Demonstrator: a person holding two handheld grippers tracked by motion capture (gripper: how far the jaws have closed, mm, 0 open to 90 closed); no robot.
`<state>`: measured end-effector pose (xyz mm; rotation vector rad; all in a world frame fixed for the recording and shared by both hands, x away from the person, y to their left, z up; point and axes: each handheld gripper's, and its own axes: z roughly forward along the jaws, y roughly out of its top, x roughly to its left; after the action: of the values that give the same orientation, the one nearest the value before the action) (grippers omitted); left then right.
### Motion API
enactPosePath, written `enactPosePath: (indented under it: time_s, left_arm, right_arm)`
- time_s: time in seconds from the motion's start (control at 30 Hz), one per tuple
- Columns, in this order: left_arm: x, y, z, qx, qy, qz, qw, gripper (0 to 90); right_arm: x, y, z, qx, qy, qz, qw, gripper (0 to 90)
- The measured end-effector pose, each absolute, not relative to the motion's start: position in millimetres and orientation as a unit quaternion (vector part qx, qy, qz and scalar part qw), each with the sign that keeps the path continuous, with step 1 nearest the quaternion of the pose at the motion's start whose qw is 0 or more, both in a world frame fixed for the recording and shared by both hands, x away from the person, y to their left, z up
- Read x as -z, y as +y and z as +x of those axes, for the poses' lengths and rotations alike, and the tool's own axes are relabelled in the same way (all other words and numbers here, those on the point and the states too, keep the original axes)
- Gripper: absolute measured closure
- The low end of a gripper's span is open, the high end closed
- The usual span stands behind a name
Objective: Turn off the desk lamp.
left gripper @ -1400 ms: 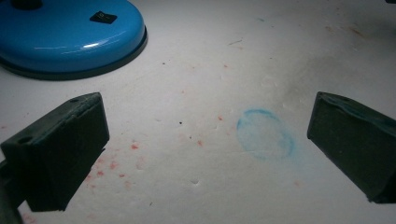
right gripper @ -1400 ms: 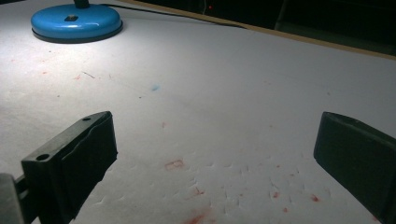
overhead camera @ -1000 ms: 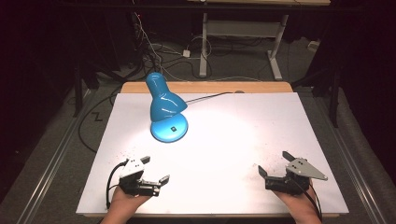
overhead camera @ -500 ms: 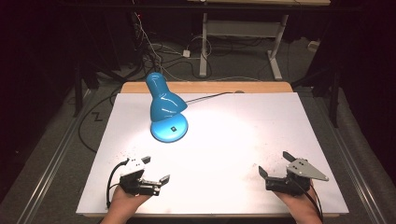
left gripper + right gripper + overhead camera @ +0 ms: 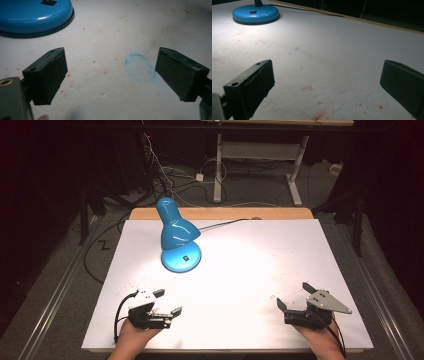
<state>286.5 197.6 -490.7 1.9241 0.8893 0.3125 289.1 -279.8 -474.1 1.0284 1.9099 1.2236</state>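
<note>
Frankly, nothing had been started when I looked. The left gripper (image 5: 165, 304) sat near the front left corner of the table (image 5: 250, 265), its jaws spread wide with only stained white surface and a faint blue ring mark (image 5: 139, 67) between them. The right gripper (image 5: 295, 297) rested near the front right corner, jaws just as far apart and holding nothing. The blue desk lamp (image 5: 177, 237) stood well apart from both, toward the back edge left of centre, upright on its round base, with its shade tilted and its cord running off the rear. I judged the work to be at its very beginning: no reach made, no contact, everything left to do.
</note>
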Motion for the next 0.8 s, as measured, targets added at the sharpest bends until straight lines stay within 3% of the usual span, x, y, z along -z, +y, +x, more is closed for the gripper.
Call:
enactPosePath:
  time_s: [0.43,0.8]
  left_arm:
    - [491.1,198.7,286.9,-0.118,0.362,0.788,0.483,21.5]
    - [491.9,197.2,287.8,-0.117,0.369,0.788,0.479,37.9]
  right_arm:
    - [474.0,-279.1,288.9,-0.465,0.729,0.391,0.316,0.4]
    - [474.4,-278.7,289.1,-0.465,0.729,0.391,0.315,0.4]
